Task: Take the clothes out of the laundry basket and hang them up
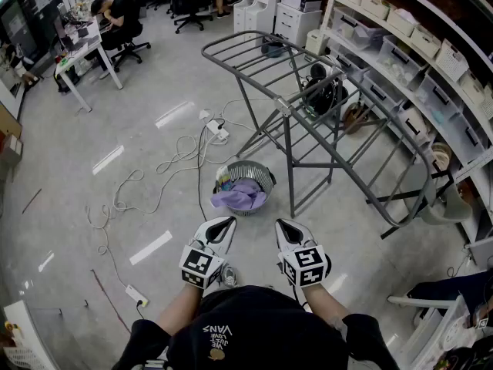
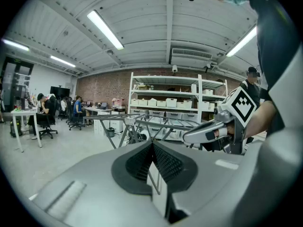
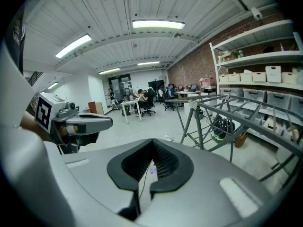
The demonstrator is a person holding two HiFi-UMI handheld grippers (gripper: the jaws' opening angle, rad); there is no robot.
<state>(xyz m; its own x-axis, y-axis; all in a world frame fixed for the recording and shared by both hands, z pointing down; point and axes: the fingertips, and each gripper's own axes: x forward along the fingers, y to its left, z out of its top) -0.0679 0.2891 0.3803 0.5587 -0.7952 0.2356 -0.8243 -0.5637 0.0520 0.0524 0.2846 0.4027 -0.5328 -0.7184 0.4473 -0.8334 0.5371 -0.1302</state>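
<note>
Clothes point(image 1: 239, 197) lie in the laundry basket point(image 1: 263, 168) ahead of the closed, empty left gripper point(image 1: 229, 221) and right gripper point(image 1: 280, 223).

laundry basket point(image 1: 256, 166): only the purple cloth point(image 1: 240, 197) on top shows, whatever's underneath is hidden | shelves point(image 1: 431, 91): chopped off at the right edge | shelf bins point(image 1: 400, 23): contents way too small to tell

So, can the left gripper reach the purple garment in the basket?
Probably yes: the purple garment lies uncovered in the basket, ahead of the left gripper with nothing between, though its shut jaws must open first.
</note>
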